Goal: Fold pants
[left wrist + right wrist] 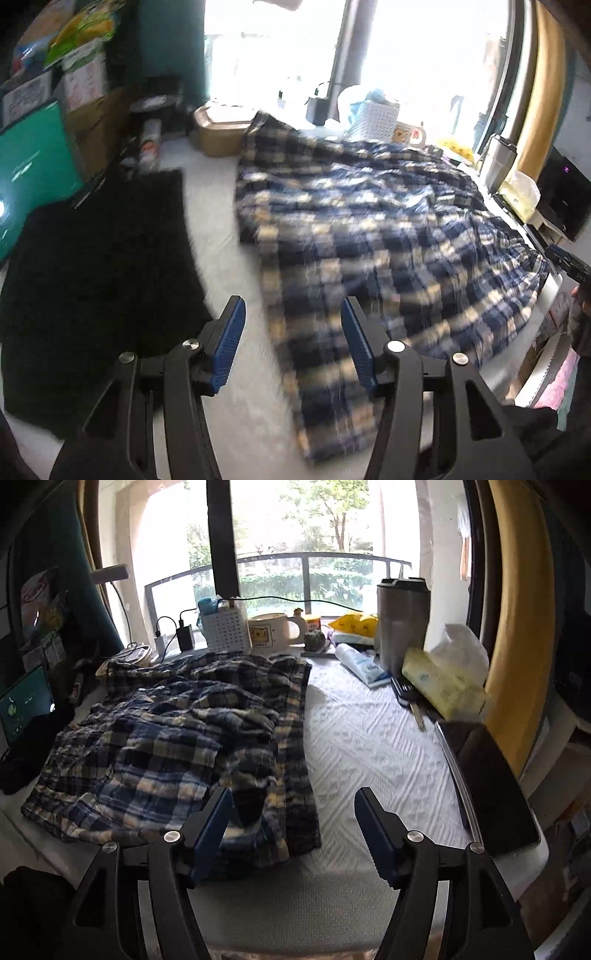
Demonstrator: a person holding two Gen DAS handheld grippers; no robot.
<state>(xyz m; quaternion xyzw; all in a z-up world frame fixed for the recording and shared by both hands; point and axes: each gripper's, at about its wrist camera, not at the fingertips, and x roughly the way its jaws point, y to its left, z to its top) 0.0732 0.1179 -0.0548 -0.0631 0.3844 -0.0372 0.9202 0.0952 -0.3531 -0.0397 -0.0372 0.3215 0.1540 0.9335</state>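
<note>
Two claws hover with their jaws apart and nothing between them: the left claw [293,345] over the near edge of the plaid pants [369,229], the right claw [293,834] just at the pants' [177,738] near right corner. The pants lie rumpled and bunched on the white textured desk [369,746], not yet flattened, one long strip running along their right side toward the window. Trouble seems likeliest at the first pinch: with the cloth heaped in layers, a claw could catch only the top ply, or a stray fold, and the fold would come out crooked. A wide sweep could also drag fabric into the clutter at the far edge, where a cream mug [271,633], a white perforated basket [223,629] and a grey tumbler [402,622] stand close behind the pants; the mug looks easiest to knock. A tissue pack [443,686] sits at the right, well apart from the cloth. A black garment [99,280] lies beside the pants on the left and might get snagged along with them. Bright daylight pours through the window behind a balcony railing [306,563], and the left wrist view is blurred.
</note>
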